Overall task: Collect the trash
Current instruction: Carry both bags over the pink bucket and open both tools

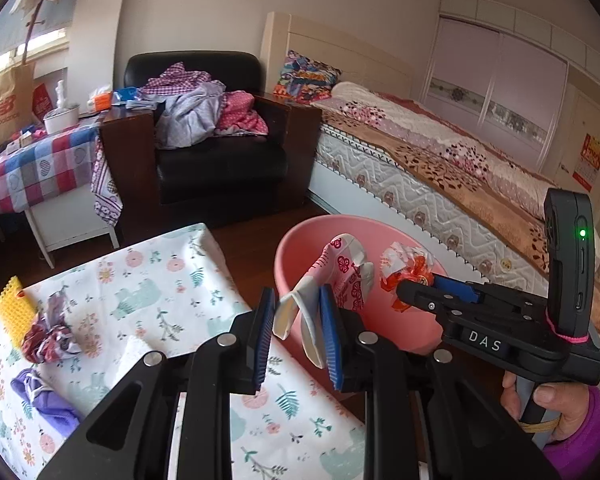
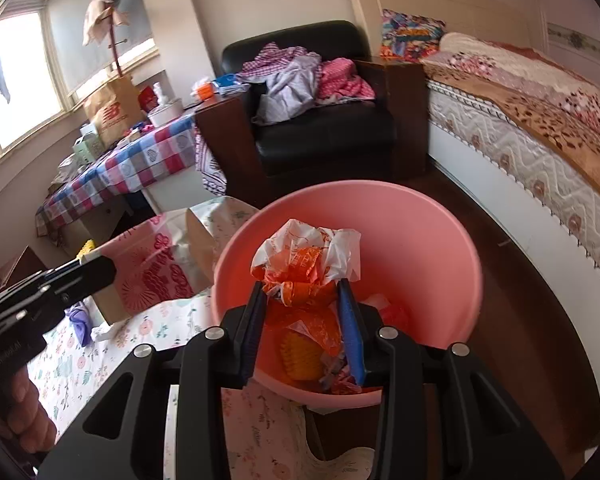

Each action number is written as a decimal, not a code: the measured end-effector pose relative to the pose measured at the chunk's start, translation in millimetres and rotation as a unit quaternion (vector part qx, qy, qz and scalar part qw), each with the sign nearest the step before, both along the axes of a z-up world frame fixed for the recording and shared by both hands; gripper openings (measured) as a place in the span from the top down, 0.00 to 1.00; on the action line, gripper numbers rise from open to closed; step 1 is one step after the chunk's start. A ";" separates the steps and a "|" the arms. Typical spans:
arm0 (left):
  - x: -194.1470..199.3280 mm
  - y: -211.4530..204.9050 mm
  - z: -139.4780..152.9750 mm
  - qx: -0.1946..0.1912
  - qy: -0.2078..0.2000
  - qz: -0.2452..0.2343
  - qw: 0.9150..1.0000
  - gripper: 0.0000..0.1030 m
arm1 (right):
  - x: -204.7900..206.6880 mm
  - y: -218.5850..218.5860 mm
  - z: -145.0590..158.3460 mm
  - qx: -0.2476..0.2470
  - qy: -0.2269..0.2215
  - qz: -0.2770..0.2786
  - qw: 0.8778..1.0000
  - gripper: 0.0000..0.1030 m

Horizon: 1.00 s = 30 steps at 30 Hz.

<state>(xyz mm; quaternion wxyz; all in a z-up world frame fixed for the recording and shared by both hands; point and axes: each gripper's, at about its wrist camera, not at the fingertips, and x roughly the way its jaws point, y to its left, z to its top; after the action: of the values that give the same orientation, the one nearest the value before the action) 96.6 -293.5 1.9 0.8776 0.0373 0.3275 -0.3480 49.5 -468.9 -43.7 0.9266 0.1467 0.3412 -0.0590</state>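
Note:
A pink trash bin (image 1: 400, 320) (image 2: 420, 240) stands on the floor beside the table with a floral cloth (image 1: 160, 288). My left gripper (image 1: 296, 316) is shut on a pink and white patterned wrapper (image 1: 340, 276), held at the bin's near rim. My right gripper (image 2: 302, 292) is shut on a crumpled orange and white plastic bag (image 2: 308, 256) over the bin's opening; it also shows in the left wrist view (image 1: 408, 268). Several pieces of trash lie in the bin, one a yellow ridged piece (image 2: 300, 356). On the table lie a crumpled red-purple wrapper (image 1: 48, 336), a purple wrapper (image 1: 40, 396) and a yellow ridged piece (image 1: 14, 308).
A black armchair (image 1: 220, 152) piled with clothes stands behind. A bed (image 1: 440, 160) runs along the right. A side table with a checked cloth (image 1: 40, 168) holds clutter at the left. A paper bag (image 2: 152, 272) stands on the floral table.

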 end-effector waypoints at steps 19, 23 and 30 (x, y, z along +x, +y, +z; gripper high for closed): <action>8.7 -42.3 -22.0 0.021 0.024 -0.015 0.999 0.76 | 7.5 -16.3 -17.5 0.009 0.017 -0.020 1.000 0.64; 7.4 -39.7 -17.7 0.008 0.022 -0.016 1.000 0.69 | 7.4 -17.6 -16.8 0.008 0.017 -0.022 1.000 0.64; 2.3 -29.4 -9.0 -0.010 0.023 -0.015 1.000 0.58 | 5.3 -18.7 -15.5 0.006 0.010 -0.033 0.999 0.58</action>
<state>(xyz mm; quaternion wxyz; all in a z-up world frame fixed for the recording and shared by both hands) 98.9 -322.9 -7.0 0.8651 0.0253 0.3431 -0.3650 54.8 -487.6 -59.3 0.9197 0.1626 0.3460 -0.0894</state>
